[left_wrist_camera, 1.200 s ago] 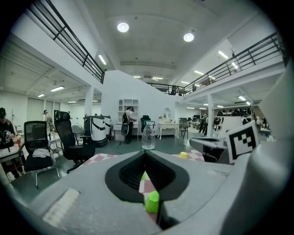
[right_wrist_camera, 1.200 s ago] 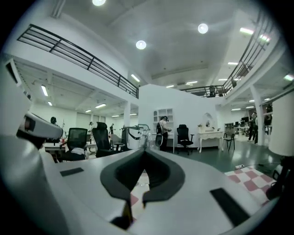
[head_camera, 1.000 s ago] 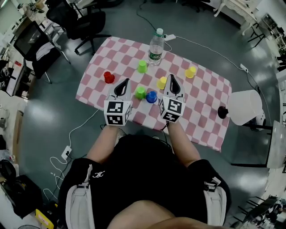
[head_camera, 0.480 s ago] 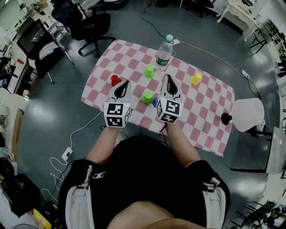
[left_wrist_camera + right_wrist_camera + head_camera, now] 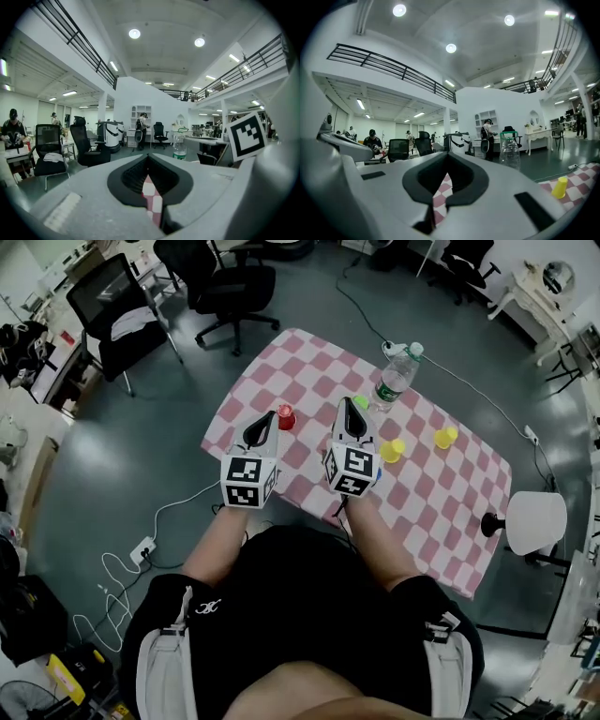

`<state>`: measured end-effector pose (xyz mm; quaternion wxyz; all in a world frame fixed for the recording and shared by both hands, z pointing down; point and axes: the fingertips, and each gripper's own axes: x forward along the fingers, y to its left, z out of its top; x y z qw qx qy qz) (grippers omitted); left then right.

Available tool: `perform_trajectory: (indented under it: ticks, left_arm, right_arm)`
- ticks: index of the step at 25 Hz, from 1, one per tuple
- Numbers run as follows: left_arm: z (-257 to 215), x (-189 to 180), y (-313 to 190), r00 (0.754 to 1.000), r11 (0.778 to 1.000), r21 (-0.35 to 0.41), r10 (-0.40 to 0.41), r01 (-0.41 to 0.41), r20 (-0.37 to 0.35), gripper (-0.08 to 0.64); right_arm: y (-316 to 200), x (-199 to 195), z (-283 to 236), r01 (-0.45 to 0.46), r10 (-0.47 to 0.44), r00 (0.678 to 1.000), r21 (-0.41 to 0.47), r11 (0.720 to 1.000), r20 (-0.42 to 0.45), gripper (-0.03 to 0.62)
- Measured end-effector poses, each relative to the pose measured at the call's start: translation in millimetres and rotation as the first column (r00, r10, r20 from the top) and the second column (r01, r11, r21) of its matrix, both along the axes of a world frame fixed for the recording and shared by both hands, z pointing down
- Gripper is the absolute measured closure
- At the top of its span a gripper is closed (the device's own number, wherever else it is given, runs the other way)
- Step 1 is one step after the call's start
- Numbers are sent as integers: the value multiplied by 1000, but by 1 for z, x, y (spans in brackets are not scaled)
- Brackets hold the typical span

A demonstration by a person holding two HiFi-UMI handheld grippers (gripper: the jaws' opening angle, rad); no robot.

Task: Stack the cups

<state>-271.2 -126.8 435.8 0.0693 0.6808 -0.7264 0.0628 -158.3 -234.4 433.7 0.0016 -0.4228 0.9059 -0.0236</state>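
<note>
Left gripper: jaws pressed together, empty, red cup just beside tip.
Right gripper: jaws closed, empty.
Near yellow cup, far yellow cup: apart, unstacked on checkered table.
Green cup: probably, mostly hidden, near water bottle.

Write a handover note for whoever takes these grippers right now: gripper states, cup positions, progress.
Left gripper: shut, empty. Right gripper: shut, empty. Both are above the checked table.
Red cup stands by the left gripper's tip. Green cup peeks out past the right gripper. Yellow cup and second yellow cup stand apart to its right.
Done: no stack visible.
Left: stack all cups.
</note>
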Motion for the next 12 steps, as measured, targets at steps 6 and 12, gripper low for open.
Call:
perform_trajectory:
  ticks: [6, 12]
  left_arm:
    - [1, -60, 7, 999, 999, 1, -41, 41, -1, 547]
    - [3, -102, 10, 999, 999, -5, -54, 54, 4, 547]
  right_arm:
    - [3, -66, 8, 56, -56, 998, -12, 998, 6, 589]
    - [0, -114, 30, 85, -86, 996, -34, 996, -14, 589]
